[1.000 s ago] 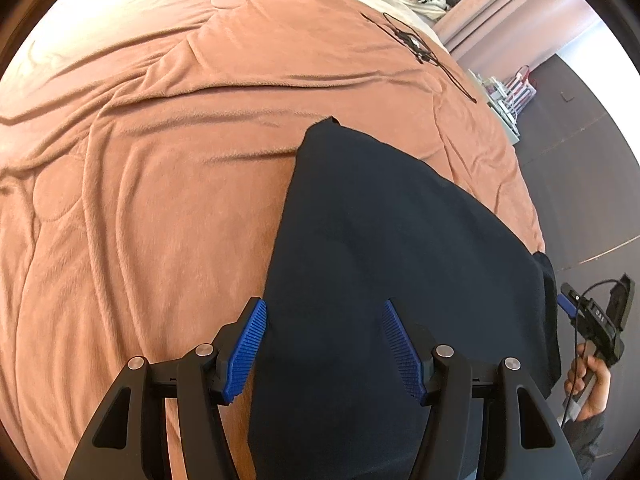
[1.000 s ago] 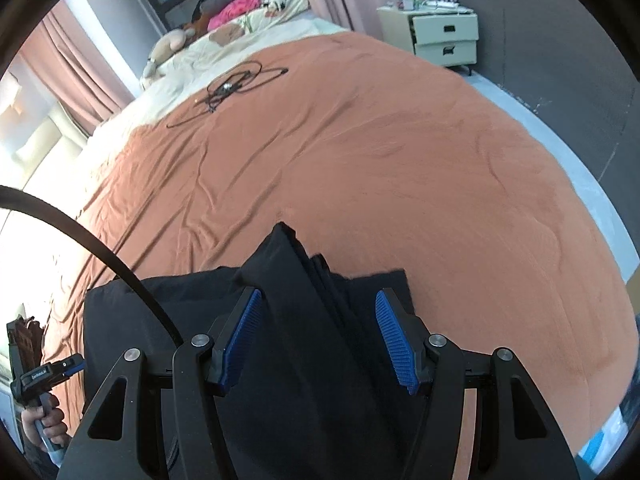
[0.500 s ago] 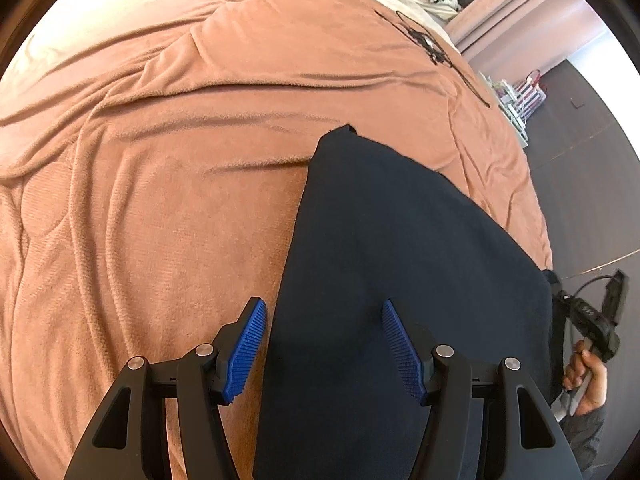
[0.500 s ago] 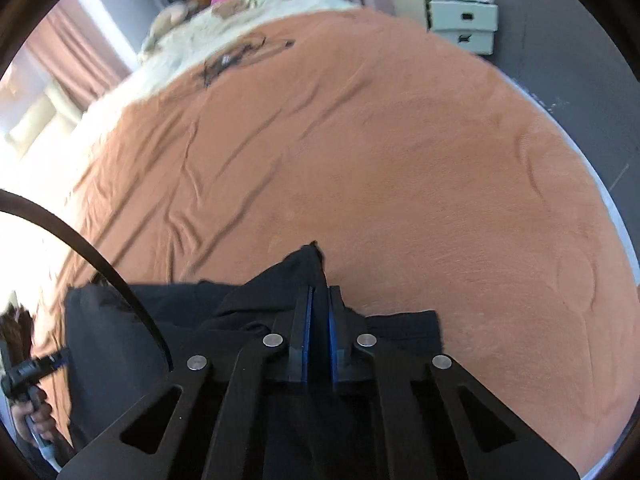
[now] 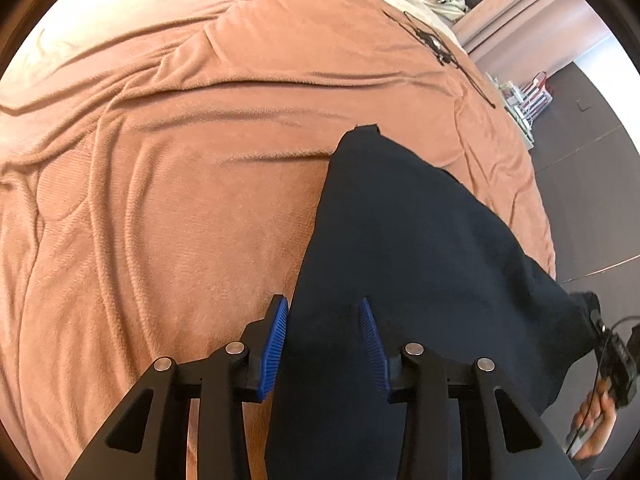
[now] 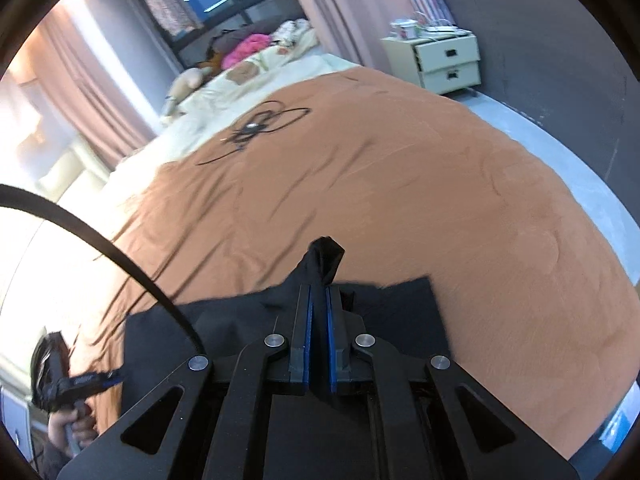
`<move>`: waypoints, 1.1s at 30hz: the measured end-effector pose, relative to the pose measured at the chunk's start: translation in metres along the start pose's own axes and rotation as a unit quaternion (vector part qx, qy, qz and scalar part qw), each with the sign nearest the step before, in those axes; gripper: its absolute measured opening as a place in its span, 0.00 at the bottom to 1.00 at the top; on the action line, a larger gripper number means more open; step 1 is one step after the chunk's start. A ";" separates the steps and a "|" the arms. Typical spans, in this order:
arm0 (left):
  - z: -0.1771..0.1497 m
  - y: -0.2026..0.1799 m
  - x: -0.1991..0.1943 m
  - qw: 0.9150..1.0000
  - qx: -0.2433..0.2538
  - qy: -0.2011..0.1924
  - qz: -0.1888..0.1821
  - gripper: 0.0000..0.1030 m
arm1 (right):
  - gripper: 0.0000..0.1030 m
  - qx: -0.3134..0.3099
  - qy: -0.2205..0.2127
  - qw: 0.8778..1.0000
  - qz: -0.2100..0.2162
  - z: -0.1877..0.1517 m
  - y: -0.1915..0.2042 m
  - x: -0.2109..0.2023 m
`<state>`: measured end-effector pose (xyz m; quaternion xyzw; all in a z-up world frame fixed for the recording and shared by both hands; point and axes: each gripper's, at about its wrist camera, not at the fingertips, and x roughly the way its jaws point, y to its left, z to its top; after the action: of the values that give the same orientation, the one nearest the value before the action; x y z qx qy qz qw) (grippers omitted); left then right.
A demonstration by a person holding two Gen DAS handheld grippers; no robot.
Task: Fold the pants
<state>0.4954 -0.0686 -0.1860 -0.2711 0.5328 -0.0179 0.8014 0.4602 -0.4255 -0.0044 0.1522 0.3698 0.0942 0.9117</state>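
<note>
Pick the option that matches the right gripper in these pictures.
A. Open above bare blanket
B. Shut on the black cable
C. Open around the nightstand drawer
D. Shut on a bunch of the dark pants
D: in the right wrist view the right gripper has its jaws pressed together on a peak of the dark pants that rises above the orange blanket.

A home bedroom is showing here: a bed (image 6: pixel 400 184) under a rust-brown blanket is filling the frame's centre, pillows and soft toys (image 6: pixel 244 64) are lying at upper centre, a cream nightstand (image 6: pixel 444 62) is standing upper right, and curtains (image 6: pixel 96 92) are hanging upper left.
</note>
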 end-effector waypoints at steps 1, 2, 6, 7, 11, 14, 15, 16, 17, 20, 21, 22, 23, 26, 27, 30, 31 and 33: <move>-0.001 0.000 -0.002 1.000 0.000 -0.003 -0.001 0.39 | 0.03 -0.006 0.002 1.000 0.006 -0.007 0.001 -0.003; -0.001 0.000 -0.004 1.000 0.001 -0.004 -0.001 0.39 | 0.03 -0.016 0.007 1.000 0.014 -0.019 0.002 -0.009; -0.003 0.001 -0.006 1.000 -0.002 -0.004 -0.006 0.39 | 0.03 -0.034 0.032 0.998 0.041 -0.045 0.000 -0.019; -0.003 0.001 -0.006 1.000 -0.003 -0.004 -0.007 0.39 | 0.03 -0.036 0.039 0.997 0.048 -0.050 -0.003 -0.023; -0.007 0.004 -0.010 1.000 -0.001 -0.002 -0.010 0.39 | 0.04 -0.061 0.072 0.993 0.070 -0.071 -0.009 -0.031; -0.007 0.006 -0.011 1.000 -0.004 -0.003 -0.012 0.39 | 0.07 -0.059 0.077 0.992 0.075 -0.073 -0.022 -0.041; -0.007 0.006 -0.011 1.000 -0.004 -0.003 -0.012 0.39 | 0.09 -0.059 0.076 0.992 0.079 -0.071 -0.025 -0.044; -0.007 0.007 -0.011 1.000 -0.005 -0.003 -0.011 0.39 | 0.14 -0.059 0.075 0.992 0.082 -0.070 -0.030 -0.050; -0.007 0.008 -0.011 1.000 -0.007 -0.002 -0.012 0.39 | 0.17 -0.060 0.076 0.992 0.081 -0.069 -0.032 -0.054; -0.009 0.010 -0.012 1.000 -0.009 -0.002 -0.013 0.39 | 0.30 -0.066 0.080 0.991 0.084 -0.078 -0.026 -0.065; -0.009 0.010 -0.013 1.000 -0.010 -0.002 -0.013 0.39 | 0.30 -0.070 0.082 0.990 0.086 -0.079 -0.022 -0.068; -0.009 0.010 -0.013 1.000 -0.011 -0.001 -0.013 0.39 | 0.30 -0.074 0.081 0.990 0.087 -0.081 -0.019 -0.070; -0.009 0.010 -0.013 1.000 -0.011 -0.002 -0.014 0.39 | 0.30 -0.076 0.079 0.990 0.085 -0.080 -0.019 -0.075; -0.008 0.011 -0.015 1.000 -0.012 -0.003 -0.015 0.39 | 0.30 -0.069 0.059 0.993 0.073 -0.075 -0.023 -0.079; -0.008 0.011 -0.014 1.000 -0.012 -0.003 -0.016 0.39 | 0.30 -0.070 0.059 0.994 0.065 -0.071 -0.024 -0.079; -0.009 0.010 -0.016 1.000 -0.011 -0.004 -0.017 0.39 | 0.30 -0.080 0.067 0.993 0.059 -0.074 -0.012 -0.067; -0.009 0.010 -0.017 1.000 -0.011 -0.006 -0.016 0.39 | 0.30 -0.086 0.069 0.992 0.059 -0.075 -0.006 -0.065; -0.009 0.011 -0.018 1.000 -0.011 -0.007 -0.017 0.39 | 0.33 -0.099 0.077 0.990 0.058 -0.076 0.004 -0.058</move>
<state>0.4766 -0.0569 -0.1784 -0.2891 0.5227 -0.0232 0.8016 0.3655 -0.4224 -0.0172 0.0748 0.4180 0.1945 0.8842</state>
